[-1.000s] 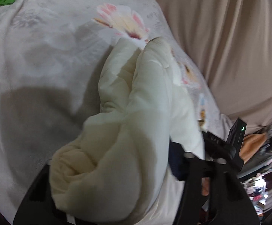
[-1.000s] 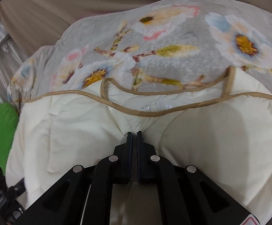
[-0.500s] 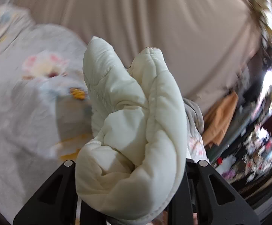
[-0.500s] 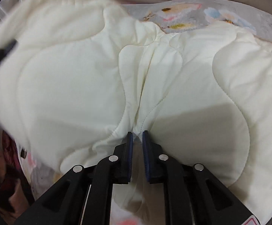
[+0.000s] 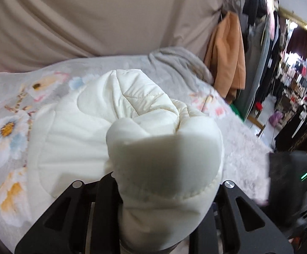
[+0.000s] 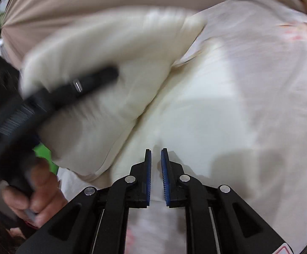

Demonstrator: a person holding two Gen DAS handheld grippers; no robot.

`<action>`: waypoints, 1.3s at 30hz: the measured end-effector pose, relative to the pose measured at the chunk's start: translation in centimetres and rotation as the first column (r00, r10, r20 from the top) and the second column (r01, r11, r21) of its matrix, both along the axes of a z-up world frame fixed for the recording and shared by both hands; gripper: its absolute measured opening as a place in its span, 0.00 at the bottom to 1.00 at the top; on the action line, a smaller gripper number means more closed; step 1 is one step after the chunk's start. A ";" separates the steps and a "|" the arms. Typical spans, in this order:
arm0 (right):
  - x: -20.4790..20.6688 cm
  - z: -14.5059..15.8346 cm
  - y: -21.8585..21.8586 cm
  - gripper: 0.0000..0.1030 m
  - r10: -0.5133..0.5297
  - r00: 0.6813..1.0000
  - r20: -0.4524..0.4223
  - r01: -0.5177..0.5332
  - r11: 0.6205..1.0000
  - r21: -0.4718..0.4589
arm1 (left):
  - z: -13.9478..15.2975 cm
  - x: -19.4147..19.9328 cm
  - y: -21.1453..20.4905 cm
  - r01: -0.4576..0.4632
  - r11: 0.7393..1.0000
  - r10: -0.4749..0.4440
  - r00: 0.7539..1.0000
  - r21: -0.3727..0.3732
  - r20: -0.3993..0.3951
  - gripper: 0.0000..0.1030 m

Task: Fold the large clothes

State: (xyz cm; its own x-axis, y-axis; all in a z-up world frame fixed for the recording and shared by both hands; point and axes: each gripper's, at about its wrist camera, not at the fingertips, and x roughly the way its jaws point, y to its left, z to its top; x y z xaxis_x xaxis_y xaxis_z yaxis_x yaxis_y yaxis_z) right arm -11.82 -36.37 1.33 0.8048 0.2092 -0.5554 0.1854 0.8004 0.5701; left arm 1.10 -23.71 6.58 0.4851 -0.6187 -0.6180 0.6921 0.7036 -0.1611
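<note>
1. Left wrist view: the left gripper (image 5: pixel 166 192) is clamped on a thick bunched wad of the cream quilted coat (image 5: pixel 73 139). The wad fills the gap between the jaws and hides both tips, so the grip looks deep, not a pinch on a hem.
2. Same view: the rest of the coat lies spread on the floral blanket (image 5: pixel 7 127) that covers the bed, toward its far side under the beige curtain (image 5: pixel 90 17). An orange garment (image 5: pixel 227 50) hangs past the bed's right edge, clear of the work.
3. My reading is that a flap or sleeve is being carried over the body of the coat. To do it well, keep the wad clamped until it is above the spot where it should lie, then lower it flat before letting go, so the padding does not spring back.
4. Right wrist view: the right gripper (image 6: pixel 156 169) has its jaws parting. A narrow gap shows between the blue pads (image 6: pixel 148 173), with cream cloth lying under them, not pinched.
5. Same view: the left gripper (image 6: pixel 47 97), blurred, crosses the left of the frame with the lifted fold, and the person's hand (image 6: pixel 33 192) is on its handle.
6. Judgement: the right gripper should clear away from the fold's landing place, or press the lower layer to stop it sliding. The main risk is a lumpy, crooked fold.
</note>
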 end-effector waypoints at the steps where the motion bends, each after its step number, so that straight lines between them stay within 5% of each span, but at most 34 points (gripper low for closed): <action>1: -0.5 -0.4 -1.2 0.12 -0.036 0.999 -0.013 0.036 0.999 -0.004 | -0.9 -0.1 -0.2 0.000 1.000 0.000 1.000 0.020 -0.006 0.22; 7: 0.0 -4.2 -3.1 0.06 -0.058 0.996 -0.070 0.060 0.998 0.031 | -5.4 0.1 -4.2 -0.021 0.989 0.017 0.999 0.145 0.034 0.27; 11: -1.0 -3.2 -4.1 0.07 -0.076 0.996 -0.042 0.078 0.995 0.058 | -6.6 -1.6 -4.8 -0.030 0.983 0.014 0.996 0.181 0.090 0.37; 12: -1.6 -2.7 -4.0 0.14 -0.095 0.995 -0.033 0.096 0.995 0.041 | -6.1 -2.0 -4.7 -0.010 0.985 -0.005 0.996 0.172 0.086 0.44; 16: -4.1 0.2 -4.1 0.16 -0.152 0.988 0.026 0.154 0.986 -0.062 | -1.0 -3.5 -1.2 0.082 0.997 -0.082 0.997 -0.008 -0.005 0.66; 19: -5.4 2.6 -3.3 0.25 -0.143 0.984 0.102 0.150 0.986 -0.071 | 3.1 -4.0 3.4 0.105 0.978 -0.111 0.994 -0.180 -0.021 0.73; 22: -6.1 5.0 -1.2 0.47 -0.092 0.978 0.190 0.108 0.991 -0.081 | 6.2 -3.5 7.7 -0.025 0.973 0.036 0.998 -0.228 0.046 0.75; 25: -5.6 7.9 0.9 0.54 -0.011 0.969 0.248 0.043 0.991 -0.127 | 7.0 -2.2 10.5 -0.178 0.958 0.196 0.979 -0.224 0.061 0.78; 31: -0.5 8.6 5.5 0.52 0.011 0.986 0.166 0.044 0.945 -0.324 | 1.3 0.6 11.3 -0.262 0.956 0.252 0.964 -0.130 -0.087 0.77; 32: -0.2 8.1 5.5 0.48 -0.002 0.989 0.149 0.051 0.944 -0.326 | 0.4 0.5 11.4 -0.255 0.959 0.244 0.965 -0.120 -0.102 0.77; 34: 0.2 7.0 4.6 0.23 -0.021 0.993 0.117 0.056 0.950 -0.306 | -1.2 0.3 11.0 -0.248 0.964 0.236 0.964 -0.098 -0.124 0.76; 39: -0.5 2.2 0.7 0.13 -0.071 0.996 0.052 0.079 0.984 -0.160 | -2.7 -1.3 9.0 -0.191 0.981 0.190 0.981 -0.021 -0.031 0.76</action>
State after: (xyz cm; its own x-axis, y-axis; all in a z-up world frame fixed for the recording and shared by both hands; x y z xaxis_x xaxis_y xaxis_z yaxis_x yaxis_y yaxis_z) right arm -12.28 -35.64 3.52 0.8404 0.0578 -0.5389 0.2247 0.8677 0.4435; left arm -0.21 -14.71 3.90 0.5781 -0.5311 -0.6194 0.5405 0.8180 -0.1969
